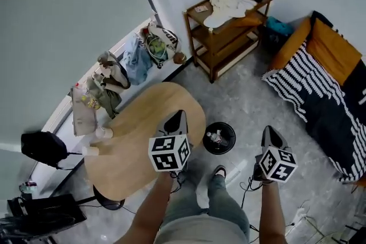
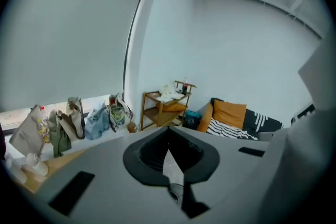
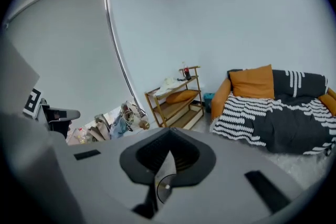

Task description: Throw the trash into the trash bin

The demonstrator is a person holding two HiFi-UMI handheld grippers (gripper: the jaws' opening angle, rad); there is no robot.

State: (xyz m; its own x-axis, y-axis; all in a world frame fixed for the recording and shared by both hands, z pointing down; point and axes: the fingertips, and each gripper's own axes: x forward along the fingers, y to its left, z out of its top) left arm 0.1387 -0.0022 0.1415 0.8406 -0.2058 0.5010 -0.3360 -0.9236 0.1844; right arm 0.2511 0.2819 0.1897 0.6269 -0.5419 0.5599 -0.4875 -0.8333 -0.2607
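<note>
the bed (image 1: 320, 83) with its black-and-white striped blanket and orange cushions fills the right side of the room. the round wooden counter (image 1: 143, 140) stands at my left, and the wooden shelf (image 1: 229, 37) stands against the far wall between them, with pale cloth heaped on top. a row of bags (image 1: 114, 71) leans along the foot of the window wall behind the counter. the black trash bin (image 1: 219, 138) sits on the grey floor just beside the counter's right edge, ahead of my shoes. inside it lies what looks like a clear bottle (image 1: 215, 138) – the only trash i can make out. my left tongs (image 1: 179, 115) hang over the counter's near right edge, jaws pressed together with nothing between them. my right tongs (image 1: 267, 130) hang over bare floor to the right of the bin – jaws likewise closed and empty. two small pale cups (image 1: 104, 133) stand on the counter's left edge.
</note>
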